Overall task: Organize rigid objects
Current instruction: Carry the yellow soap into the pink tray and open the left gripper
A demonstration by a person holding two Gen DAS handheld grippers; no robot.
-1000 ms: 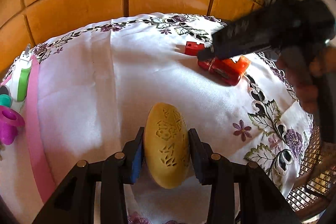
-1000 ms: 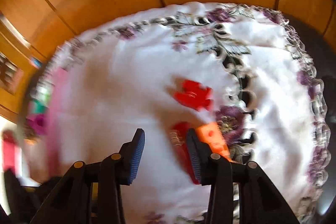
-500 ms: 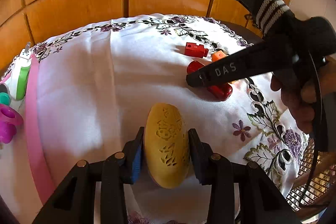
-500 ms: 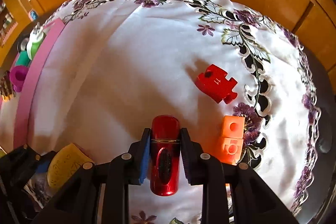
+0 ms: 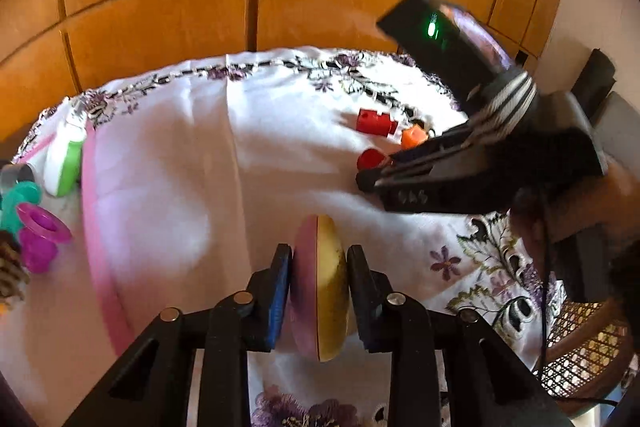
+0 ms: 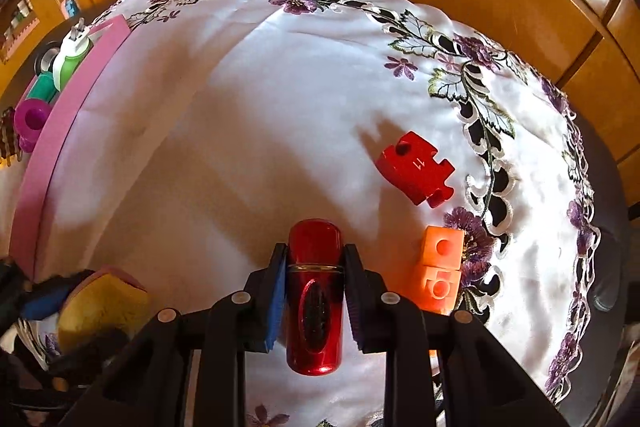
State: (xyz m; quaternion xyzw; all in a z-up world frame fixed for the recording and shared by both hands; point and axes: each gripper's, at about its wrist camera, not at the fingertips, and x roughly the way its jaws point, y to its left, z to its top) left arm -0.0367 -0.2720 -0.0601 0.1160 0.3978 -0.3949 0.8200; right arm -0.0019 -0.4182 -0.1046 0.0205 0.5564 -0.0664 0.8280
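Left gripper (image 5: pixel 319 287) jaws clamped tight on the yellow-pink disc (image 5: pixel 320 291), held on edge over the counter. Right gripper (image 6: pixel 316 283) jaws pinch the red cylinder (image 6: pixel 315 303) at mid-body. Carry both level to the pink tray (image 6: pixel 60 131) at left, clear of the red block (image 6: pixel 416 167) and orange cubes (image 6: pixel 440 267).

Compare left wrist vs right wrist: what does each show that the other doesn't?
Left wrist only: the right gripper's body from outside, a hand behind it, and a wicker seat.

Right wrist only: the number on the red puzzle piece and the red cylinder clamped full-length in the right gripper.

Both: the left gripper shut on the yellow and pink disc, the orange blocks, the white cloth, the pink tray with its toys.
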